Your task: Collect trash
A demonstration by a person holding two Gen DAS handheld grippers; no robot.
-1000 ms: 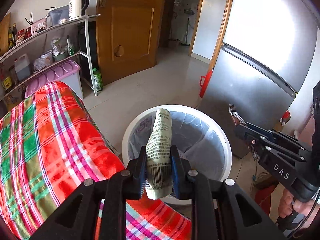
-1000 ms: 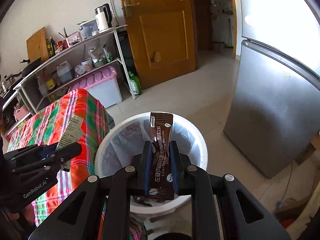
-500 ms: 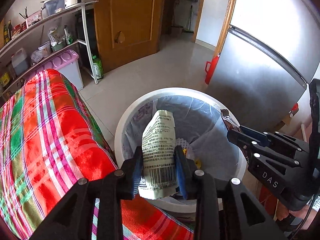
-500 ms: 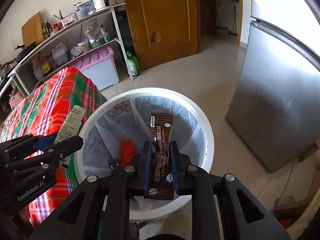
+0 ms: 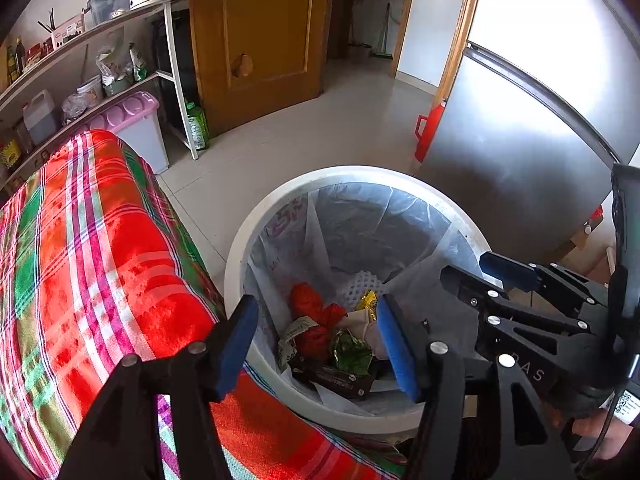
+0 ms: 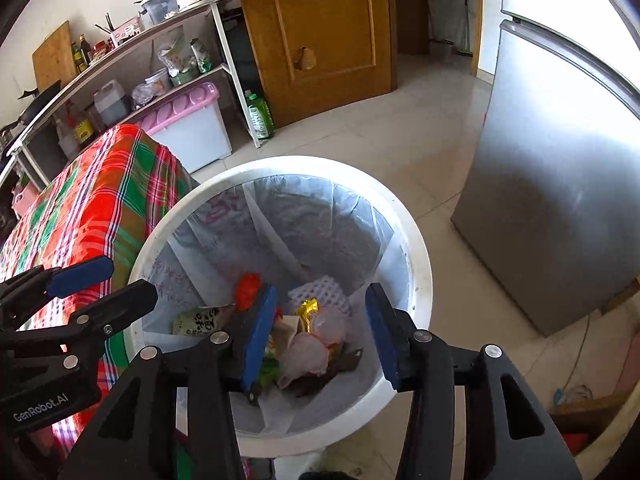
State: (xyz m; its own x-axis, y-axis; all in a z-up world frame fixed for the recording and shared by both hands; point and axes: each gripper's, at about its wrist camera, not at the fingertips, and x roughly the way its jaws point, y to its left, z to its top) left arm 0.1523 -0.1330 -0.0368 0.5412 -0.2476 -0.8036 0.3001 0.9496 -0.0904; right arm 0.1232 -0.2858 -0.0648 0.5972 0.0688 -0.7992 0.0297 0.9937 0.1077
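Note:
A white trash bin (image 5: 256,216) with a clear liner stands on the floor beside the table; it also shows in the right wrist view (image 6: 416,240). Wrappers lie at its bottom: a pale printed packet (image 6: 196,320), a brown sachet (image 5: 340,380), red (image 5: 308,300) and green scraps. My left gripper (image 5: 316,344) is open and empty above the bin's near rim. My right gripper (image 6: 320,332) is open and empty over the bin. Each gripper also shows in the other's view, the right one (image 5: 492,272) and the left one (image 6: 100,284).
A table with a red, green plaid cloth (image 5: 80,260) lies left of the bin. A steel fridge (image 5: 540,140) stands to the right. A shelf rack (image 6: 120,72), a pink-lidded box (image 6: 188,120) and a wooden door (image 6: 320,32) are behind.
Both grippers opened over the bin. The pale packet left my left gripper and the brown sachet left my right; both now lie in the bin. Both grippers tipped further down.

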